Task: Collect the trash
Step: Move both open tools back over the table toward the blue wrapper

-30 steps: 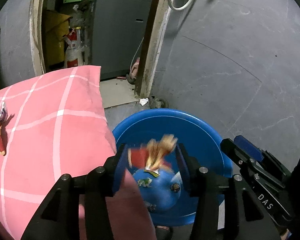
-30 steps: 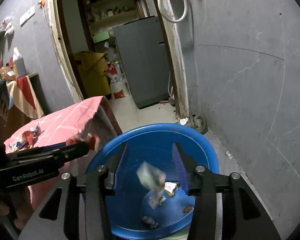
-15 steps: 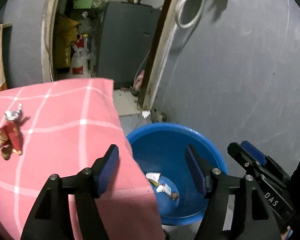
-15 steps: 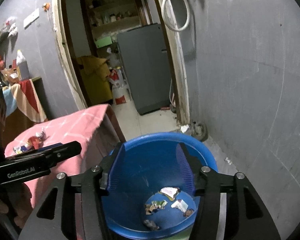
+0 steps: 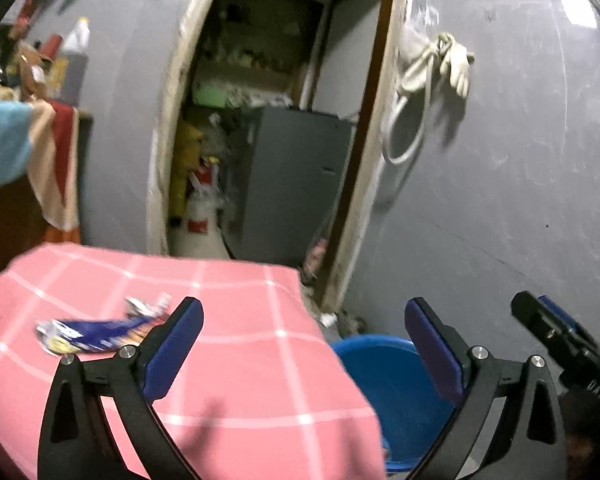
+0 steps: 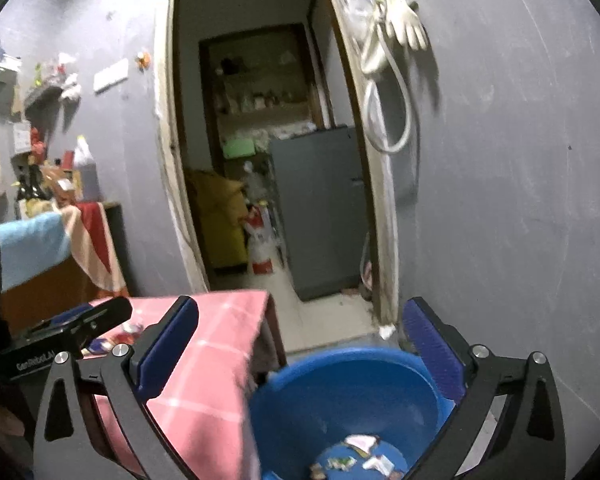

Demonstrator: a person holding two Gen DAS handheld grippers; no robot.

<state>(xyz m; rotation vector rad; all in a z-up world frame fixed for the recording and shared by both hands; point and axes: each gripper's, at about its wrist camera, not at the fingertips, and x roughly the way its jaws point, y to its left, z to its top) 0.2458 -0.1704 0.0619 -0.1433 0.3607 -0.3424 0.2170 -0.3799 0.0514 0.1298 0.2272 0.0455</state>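
Both our left gripper (image 5: 302,338) and right gripper (image 6: 300,338) are opening, empty; reaching blurred, we may knock the wrapper (image 5: 100,330) off the table's (image 5: 260,380) pink left edge

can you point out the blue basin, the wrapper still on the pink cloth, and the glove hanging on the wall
blue basin (image 6: 340,396), right wrist view, bare inner wall
wrapper (image 5: 96,330), left wrist view, middle of its blurred blue body
glove (image 6: 406,24), right wrist view, the palm
pink cloth (image 5: 240,312), left wrist view, bare top
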